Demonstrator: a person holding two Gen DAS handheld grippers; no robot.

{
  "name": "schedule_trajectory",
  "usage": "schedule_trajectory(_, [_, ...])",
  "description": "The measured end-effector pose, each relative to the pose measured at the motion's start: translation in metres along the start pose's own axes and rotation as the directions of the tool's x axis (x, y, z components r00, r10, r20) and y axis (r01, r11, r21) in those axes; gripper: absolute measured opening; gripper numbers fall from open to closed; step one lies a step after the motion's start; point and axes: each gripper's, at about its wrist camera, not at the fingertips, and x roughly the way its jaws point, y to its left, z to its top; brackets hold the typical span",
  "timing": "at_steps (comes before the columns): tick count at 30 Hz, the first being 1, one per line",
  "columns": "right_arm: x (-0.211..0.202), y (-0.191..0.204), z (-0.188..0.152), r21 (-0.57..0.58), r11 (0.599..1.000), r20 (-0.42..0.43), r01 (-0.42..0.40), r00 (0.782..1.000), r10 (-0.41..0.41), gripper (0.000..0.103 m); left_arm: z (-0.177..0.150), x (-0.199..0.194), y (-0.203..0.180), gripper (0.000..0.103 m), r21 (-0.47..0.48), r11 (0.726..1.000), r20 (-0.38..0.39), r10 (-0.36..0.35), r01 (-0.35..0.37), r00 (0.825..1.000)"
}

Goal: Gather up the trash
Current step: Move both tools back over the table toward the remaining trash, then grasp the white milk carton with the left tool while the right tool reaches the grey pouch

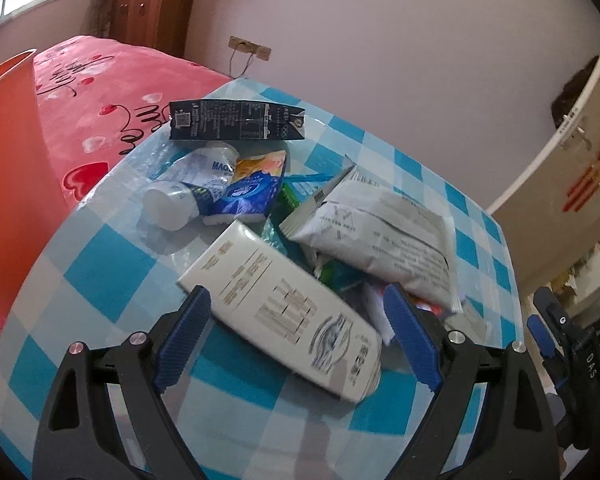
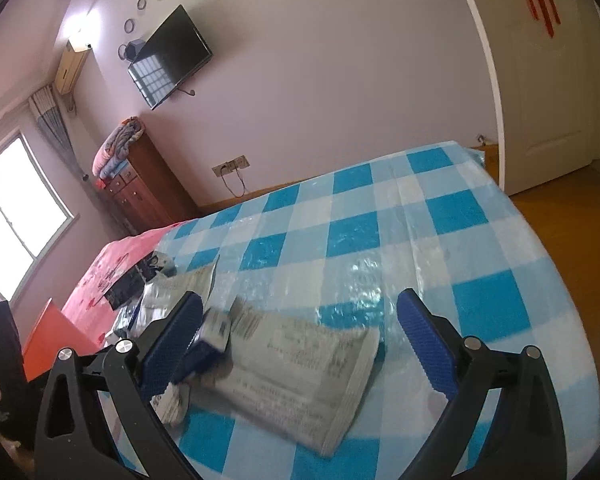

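Observation:
A pile of trash lies on the blue-checked table [image 1: 100, 264]. A white carton [image 1: 284, 312] lies flat between the open fingers of my left gripper [image 1: 300, 320]. Behind it are a silver snack bag [image 1: 380, 232], a blue tissue pack [image 1: 248, 196], a crushed white bottle [image 1: 180, 200] and a dark carton [image 1: 236, 120]. My right gripper [image 2: 300, 340] is open over a silver snack bag [image 2: 300, 364]; a small blue box [image 2: 212, 340] touches its left finger. An orange bin [image 1: 8, 184] stands at the left.
A bed with a pink cover [image 1: 100, 92] lies beyond the table. A wooden cabinet [image 2: 144, 192] stands by the wall, a TV [image 2: 168, 56] hangs above. A white door [image 2: 548, 80] is at the right. The right gripper's body shows in the left wrist view [image 1: 564, 340].

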Motion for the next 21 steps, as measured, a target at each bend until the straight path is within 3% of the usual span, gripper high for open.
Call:
schedule_trajectory(2, [0.011, -0.003, 0.005, 0.000, 1.000, -0.022, -0.004, 1.000, 0.004, 0.082, 0.003, 0.004, -0.004, 0.089, -0.007, 1.000, -0.001, 0.010, -0.010, 1.000])
schedule_trajectory(8, [0.029, -0.011, 0.008, 0.010, 1.000, -0.074, -0.016, 0.997, 0.016, 0.082, 0.006, 0.012, -0.013, 0.089, 0.012, 0.996, 0.003, 0.091, -0.091, 0.996])
schedule_trajectory(15, [0.048, -0.014, 0.005, -0.038, 0.999, -0.143, 0.013, 0.990, -0.018, 0.065, 0.002, 0.013, -0.016, 0.089, 0.034, 0.986, -0.007, 0.162, -0.161, 0.987])
schedule_trajectory(21, [0.060, -0.008, -0.006, -0.107, 0.994, -0.207, 0.021, 0.977, -0.043, 0.064, -0.001, 0.016, -0.020, 0.089, 0.070, 0.972, -0.009, 0.225, -0.224, 0.974])
